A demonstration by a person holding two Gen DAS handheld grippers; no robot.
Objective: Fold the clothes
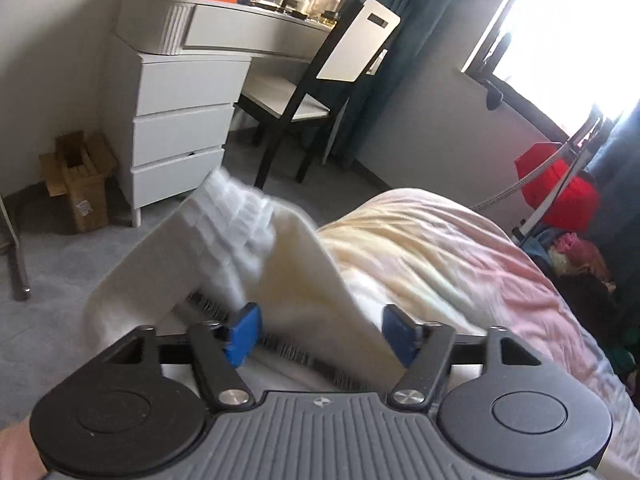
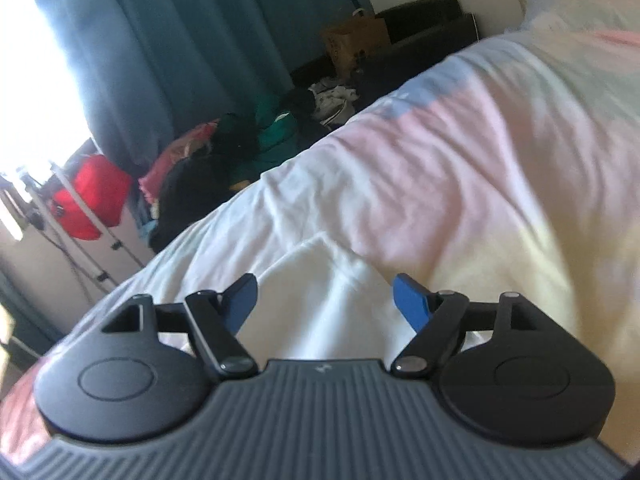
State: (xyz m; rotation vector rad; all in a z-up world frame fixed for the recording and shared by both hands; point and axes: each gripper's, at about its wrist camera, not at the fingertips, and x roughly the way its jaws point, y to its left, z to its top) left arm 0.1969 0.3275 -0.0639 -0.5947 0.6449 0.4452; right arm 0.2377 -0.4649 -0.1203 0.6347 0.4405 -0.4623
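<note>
A white knitted garment [image 1: 256, 248] with a ribbed hem is lifted and draped between the wide-apart blue fingers of my left gripper [image 1: 320, 332], over the edge of the bed [image 1: 460, 256]. The cloth passes through the gap; I see no pinch on it. In the right wrist view a white fold of the same garment [image 2: 320, 300] lies on the pastel bedspread [image 2: 460, 168] between the open blue fingers of my right gripper [image 2: 326, 304], which hovers just above it. The frames are motion-blurred.
A white dresser [image 1: 180, 128] and a black-and-white chair [image 1: 320, 80] stand beyond the bed's foot, with a cardboard box [image 1: 76, 176] on the grey floor. A red bag [image 1: 560, 188] and a pile of clothes [image 2: 240, 148] lie beside the bed under teal curtains [image 2: 160, 40].
</note>
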